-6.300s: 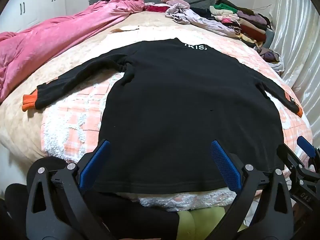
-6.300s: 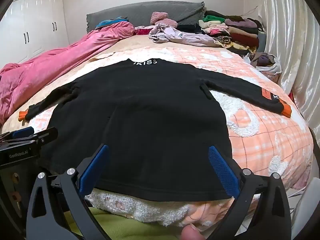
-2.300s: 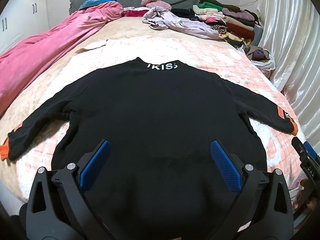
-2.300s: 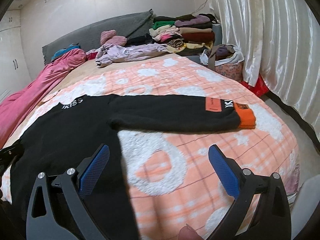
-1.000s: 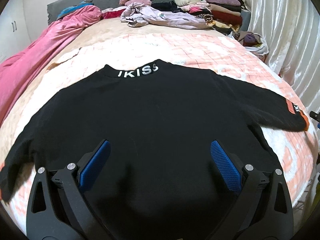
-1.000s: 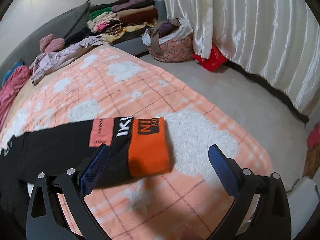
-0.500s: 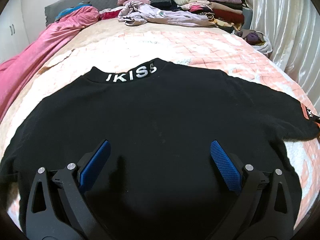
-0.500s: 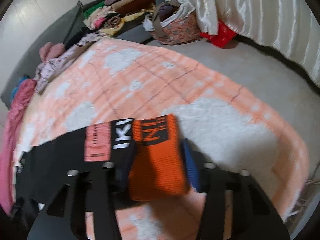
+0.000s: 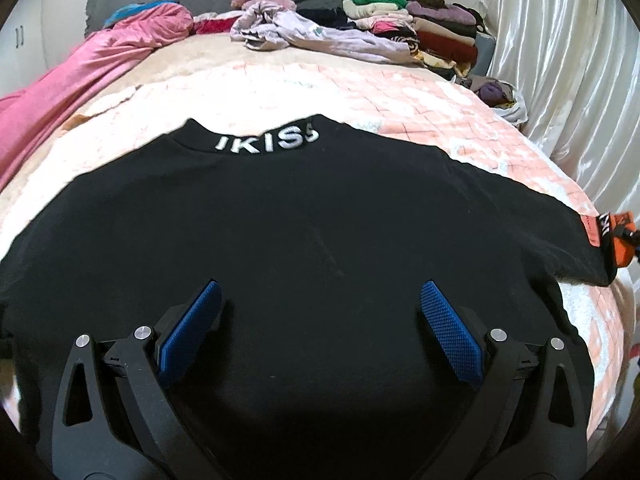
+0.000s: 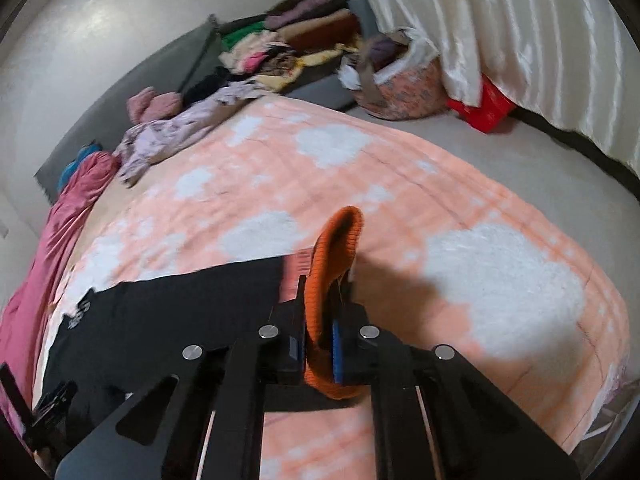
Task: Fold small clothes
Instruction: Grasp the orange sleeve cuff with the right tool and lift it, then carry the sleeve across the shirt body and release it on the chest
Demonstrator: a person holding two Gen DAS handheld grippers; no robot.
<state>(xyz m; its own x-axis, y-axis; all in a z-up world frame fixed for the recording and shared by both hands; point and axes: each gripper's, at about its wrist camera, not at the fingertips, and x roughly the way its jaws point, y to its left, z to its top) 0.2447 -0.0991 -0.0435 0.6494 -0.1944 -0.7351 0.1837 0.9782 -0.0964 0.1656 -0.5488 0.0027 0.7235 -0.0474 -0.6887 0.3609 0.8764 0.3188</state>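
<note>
Black sweater (image 9: 312, 240) lies flat, back up, on the peach-and-white blanket (image 9: 400, 96) covering the bed, collar with white lettering (image 9: 267, 142) pointing toward the headboard.

Right gripper (image 10: 320, 320): fingers pressed together, pinching the orange cuff (image 10: 332, 256) of the sweater's right-hand sleeve. Cuff is bunched and stands up between the pads, lifted off the blanket; the black sleeve (image 10: 180, 300) trails back toward the body. From the left wrist view the same cuff (image 9: 622, 240) shows at the far right edge, raised.

Left gripper (image 9: 318, 320): fingers spread wide, nothing between them, hovering over the lower middle of the sweater body. Contact with the fabric: can't tell.

Background: pink duvet (image 9: 80, 72) along the left side, loose lilac garment (image 9: 312, 34) and stack of folded clothes (image 9: 420, 28) near the headboard, white curtain (image 9: 568, 80) on the right.
</note>
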